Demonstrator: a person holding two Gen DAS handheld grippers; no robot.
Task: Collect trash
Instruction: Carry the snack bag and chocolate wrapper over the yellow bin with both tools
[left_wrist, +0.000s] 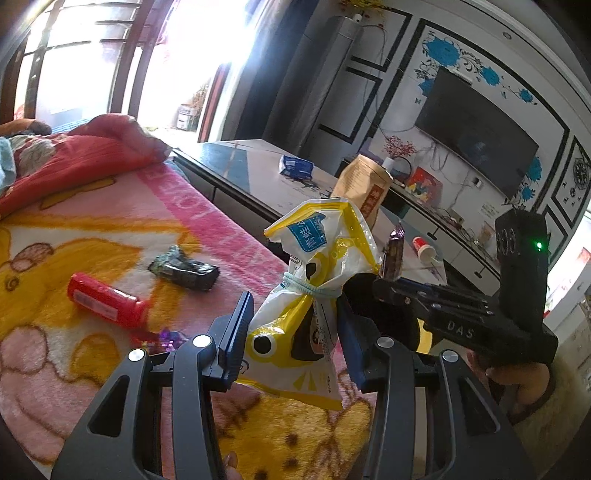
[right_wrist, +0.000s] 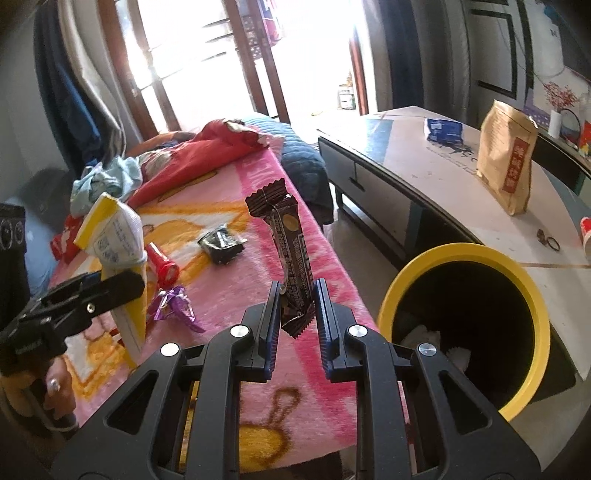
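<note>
My left gripper (left_wrist: 295, 325) is shut on a yellow and white snack bag (left_wrist: 314, 273) tied with a pale band, held upright above the pink blanket (left_wrist: 110, 229). My right gripper (right_wrist: 297, 306) is shut on a dark brown snack bar wrapper (right_wrist: 286, 251) standing upright between its pads. The yellow-rimmed black bin (right_wrist: 461, 325) stands open just right of the right gripper, with white scraps inside. On the blanket lie a red bottle (left_wrist: 107, 299), a black crumpled wrapper (left_wrist: 184, 269) and a purple foil wrapper (right_wrist: 173, 306). The left gripper with the yellow bag (right_wrist: 110, 236) shows at the left of the right wrist view.
A low table (right_wrist: 424, 184) runs beside the bed, carrying a tan paper bag (right_wrist: 508, 162), a blue packet (right_wrist: 443, 129) and a red cup (left_wrist: 423, 247). A red quilt (left_wrist: 81, 155) and clothes pile at the bed's far end. A TV (left_wrist: 476, 136) hangs on the wall.
</note>
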